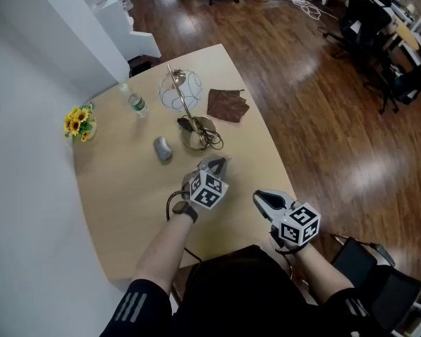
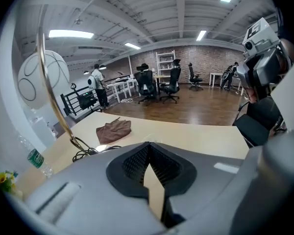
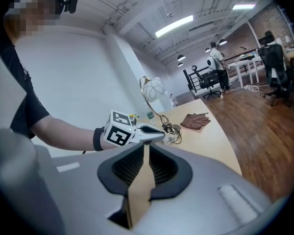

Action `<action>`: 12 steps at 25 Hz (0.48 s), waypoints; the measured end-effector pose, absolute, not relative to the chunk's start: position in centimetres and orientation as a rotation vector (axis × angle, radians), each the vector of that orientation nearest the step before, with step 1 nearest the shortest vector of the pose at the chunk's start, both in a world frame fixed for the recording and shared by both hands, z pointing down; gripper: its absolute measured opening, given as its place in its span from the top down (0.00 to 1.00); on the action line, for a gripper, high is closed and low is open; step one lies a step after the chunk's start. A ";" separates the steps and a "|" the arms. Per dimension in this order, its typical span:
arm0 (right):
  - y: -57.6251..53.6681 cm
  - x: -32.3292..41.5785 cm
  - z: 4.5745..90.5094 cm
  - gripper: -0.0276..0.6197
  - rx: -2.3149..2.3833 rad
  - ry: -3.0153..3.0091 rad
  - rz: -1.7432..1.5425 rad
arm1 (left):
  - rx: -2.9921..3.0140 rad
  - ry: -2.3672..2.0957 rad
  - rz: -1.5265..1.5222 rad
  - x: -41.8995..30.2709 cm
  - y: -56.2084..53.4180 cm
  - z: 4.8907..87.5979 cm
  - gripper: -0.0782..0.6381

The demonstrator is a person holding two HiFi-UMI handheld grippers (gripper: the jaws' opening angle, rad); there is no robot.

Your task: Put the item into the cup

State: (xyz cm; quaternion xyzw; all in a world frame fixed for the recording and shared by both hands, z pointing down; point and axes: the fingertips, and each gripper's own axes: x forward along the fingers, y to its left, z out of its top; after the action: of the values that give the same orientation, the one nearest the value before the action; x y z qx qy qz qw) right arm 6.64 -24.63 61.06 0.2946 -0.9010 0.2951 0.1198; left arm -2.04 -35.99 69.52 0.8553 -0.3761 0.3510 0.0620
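Note:
A small grey rounded item [image 1: 162, 148] lies on the tan table [image 1: 126, 188], left of the lamp base. I cannot make out a cup with any certainty. My left gripper [image 1: 214, 166] hovers over the middle of the table just in front of the lamp base, jaws shut with nothing between them [image 2: 148, 155]. My right gripper [image 1: 261, 199] sits lower right near the table's front edge, also shut and empty [image 3: 146, 153]. The right gripper view shows the left gripper [image 3: 159, 134] pointing toward the lamp base.
A lamp with a wire globe [image 1: 180, 90] and a round base with coiled cable [image 1: 196, 133] stands mid-table. A brown cloth [image 1: 227, 104] lies right of it, and a water bottle [image 1: 135, 102] and yellow flowers [image 1: 79, 122] stand at the left. White wall left; a dark chair [image 1: 365, 265] at lower right.

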 end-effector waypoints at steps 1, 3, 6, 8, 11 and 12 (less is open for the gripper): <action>-24.6 7.0 61.2 0.89 0.866 -2.630 0.870 | 2.579 -1.124 1.067 -1.5 -35.9 70.1 0.90; -24.6 7.5 61.5 0.89 0.870 -2.626 0.878 | 2.563 -1.103 1.082 -0.8 -35.8 71.4 0.90; -24.4 7.8 61.9 0.89 0.861 -2.622 0.884 | 2.544 -1.056 1.137 -0.3 -35.2 73.2 0.90; -24.3 7.9 62.0 0.89 0.856 -2.621 0.890 | 2.524 -1.013 1.159 -0.2 -34.6 74.3 0.90; -24.2 8.2 62.5 0.89 0.852 -2.615 0.903 | 2.505 -0.924 1.147 0.0 -33.8 75.2 0.83; -24.2 8.3 62.7 0.89 0.850 -2.612 0.907 | 2.507 -0.897 1.146 0.2 -33.5 75.3 0.80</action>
State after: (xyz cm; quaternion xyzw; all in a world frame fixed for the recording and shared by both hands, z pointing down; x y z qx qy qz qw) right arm 8.28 -24.21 62.68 0.2917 -0.8959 0.3112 0.1242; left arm 0.18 -33.51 75.34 0.8584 -0.3072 0.3925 0.1212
